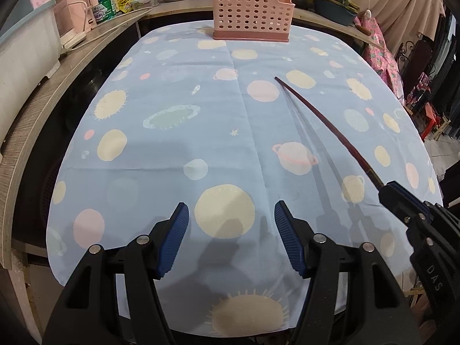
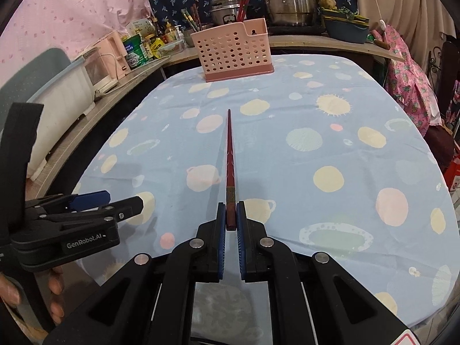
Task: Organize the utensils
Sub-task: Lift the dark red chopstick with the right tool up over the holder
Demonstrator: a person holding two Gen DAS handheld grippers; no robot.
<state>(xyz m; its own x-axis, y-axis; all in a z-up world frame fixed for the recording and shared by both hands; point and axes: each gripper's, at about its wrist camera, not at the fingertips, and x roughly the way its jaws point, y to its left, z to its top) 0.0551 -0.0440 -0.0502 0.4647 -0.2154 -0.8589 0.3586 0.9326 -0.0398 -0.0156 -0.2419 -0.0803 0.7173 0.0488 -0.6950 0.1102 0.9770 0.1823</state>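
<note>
Right gripper (image 2: 231, 215): black plastic arms w/ blue ribbed rubber pads, jaws clamped on thick butt end of chopstick (image 2: 230, 155). Chopstick: dark red lacquered, slim, tapering to fine point, gold-ish band near grip; points fwd toward holder, lifted above the cloth w/ shadow below it. Left gripper (image 1: 231, 238): same build, jaws wide apart, nothing between, hovering over near edge of tabletop. Tabletop cloth (image 1: 172, 149): pale blue fabric, matte, centre crease, printed w/ cream suns, pink ringed planets, green ovals. Utensil holder (image 2: 233, 53): pink rigid plastic, rectangular, perforated w/ round holes, stepped top rim, solid base; stands at far end of cloth, well apart from chopstick tip. Behind: steel pots (image 2: 287, 3), bottles, tins on wooden counter.
</note>
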